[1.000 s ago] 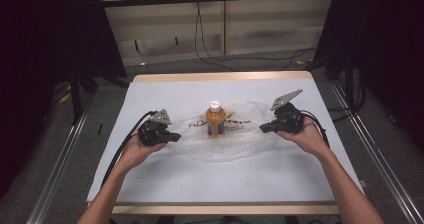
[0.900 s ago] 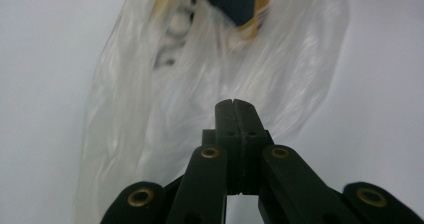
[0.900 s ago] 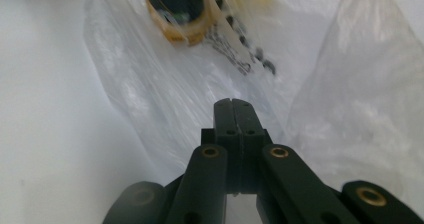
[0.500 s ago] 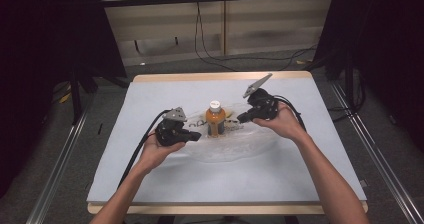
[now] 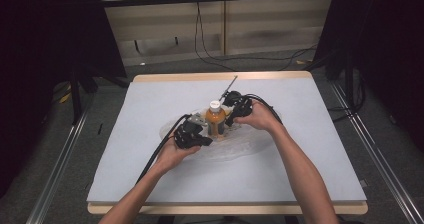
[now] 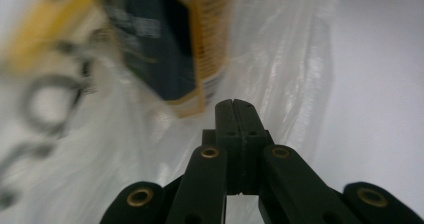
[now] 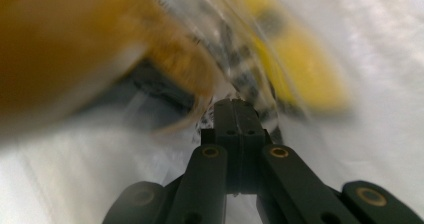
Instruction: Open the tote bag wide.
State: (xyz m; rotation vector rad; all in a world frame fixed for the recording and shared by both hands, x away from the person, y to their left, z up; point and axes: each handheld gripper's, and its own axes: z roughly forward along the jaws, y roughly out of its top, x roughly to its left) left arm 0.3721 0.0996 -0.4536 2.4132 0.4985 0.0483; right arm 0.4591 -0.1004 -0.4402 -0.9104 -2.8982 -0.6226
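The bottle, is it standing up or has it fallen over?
Standing up. In the high view the bottle stands upright on the plastic bag, white cap on top, between the two claws.

Crinkled clear plastic bag (image 5: 240,146), matt grey tabletop (image 5: 150,104), pale wood edge

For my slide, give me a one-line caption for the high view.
Two hand-held grippers, left and right, close in on an orange bottle standing on a clear plastic bag.
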